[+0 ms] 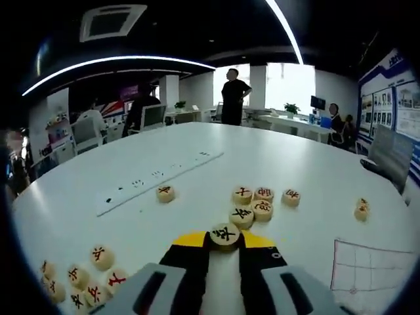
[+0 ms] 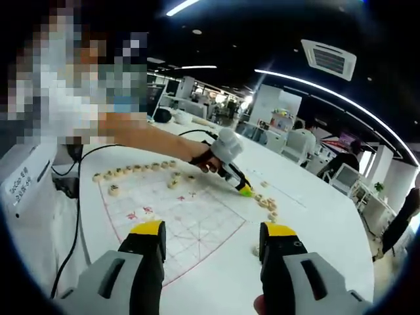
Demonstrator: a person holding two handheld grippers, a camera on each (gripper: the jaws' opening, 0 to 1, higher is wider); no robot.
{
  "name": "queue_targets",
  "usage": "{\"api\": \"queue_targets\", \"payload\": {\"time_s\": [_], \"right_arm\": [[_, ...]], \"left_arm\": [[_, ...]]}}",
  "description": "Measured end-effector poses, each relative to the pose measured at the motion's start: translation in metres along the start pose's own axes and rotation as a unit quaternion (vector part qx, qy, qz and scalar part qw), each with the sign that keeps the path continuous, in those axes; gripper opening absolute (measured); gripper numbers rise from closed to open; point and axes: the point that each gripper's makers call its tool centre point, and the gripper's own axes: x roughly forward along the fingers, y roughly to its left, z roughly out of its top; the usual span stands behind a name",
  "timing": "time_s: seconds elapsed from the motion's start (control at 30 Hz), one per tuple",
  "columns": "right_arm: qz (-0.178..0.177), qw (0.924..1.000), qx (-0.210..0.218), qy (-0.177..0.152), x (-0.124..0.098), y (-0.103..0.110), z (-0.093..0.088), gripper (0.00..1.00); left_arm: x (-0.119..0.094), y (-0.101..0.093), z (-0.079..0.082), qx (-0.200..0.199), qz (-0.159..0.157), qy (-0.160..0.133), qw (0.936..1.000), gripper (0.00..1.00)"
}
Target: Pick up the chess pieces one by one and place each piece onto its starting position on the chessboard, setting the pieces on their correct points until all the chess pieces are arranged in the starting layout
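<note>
Round wooden chess piece (image 1: 224,235), black character up, flat between the left tongs (image 1: 225,244) tips. Loose pieces (image 1: 261,202) just ahead of them. Chessboard (image 2: 177,216) ahead of right tongs (image 2: 213,244), row of pieces (image 2: 134,169) along far edge.

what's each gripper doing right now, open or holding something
left gripper: shut on a chess piece held between its fingers.
right gripper: open, nothing between its fingers, above the chessboard.

Clamped between the left gripper (image 1: 225,244) jaws, over the white table (image 1: 275,157): one round wooden chess piece (image 1: 225,235). Just beyond, a cluster of pieces (image 1: 254,203); more heaped near the table's edge (image 1: 82,279). Along the printed chessboard sheet's (image 2: 180,220) far edge, a row of pieces (image 2: 134,169).
</note>
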Motion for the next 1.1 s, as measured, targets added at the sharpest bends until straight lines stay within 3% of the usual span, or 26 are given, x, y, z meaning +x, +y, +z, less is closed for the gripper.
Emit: {"api": "queue_targets", "payload": {"time_s": [0.33, 0.5, 0.77, 1.1], "right_arm": [[0.005, 1.0000, -0.005, 0.000, 0.000, 0.004, 0.002, 0.59], [0.008, 0.9999, -0.008, -0.001, -0.001, 0.007, 0.005, 0.59], [0.009, 0.9999, -0.010, 0.001, 0.001, 0.011, 0.005, 0.59], [0.009, 0.9999, -0.010, 0.002, 0.003, 0.012, 0.004, 0.59]], "left_arm": [[-0.077, -0.023, -0.004, 0.026, -0.008, -0.011, 0.9996, 0.20], [-0.118, -0.043, -0.026, 0.032, -0.022, -0.013, 0.9992, 0.20], [-0.171, -0.067, -0.047, 0.029, -0.037, -0.017, 0.9988, 0.20], [-0.219, -0.116, -0.077, 0.034, -0.092, -0.015, 0.9951, 0.20]]}}
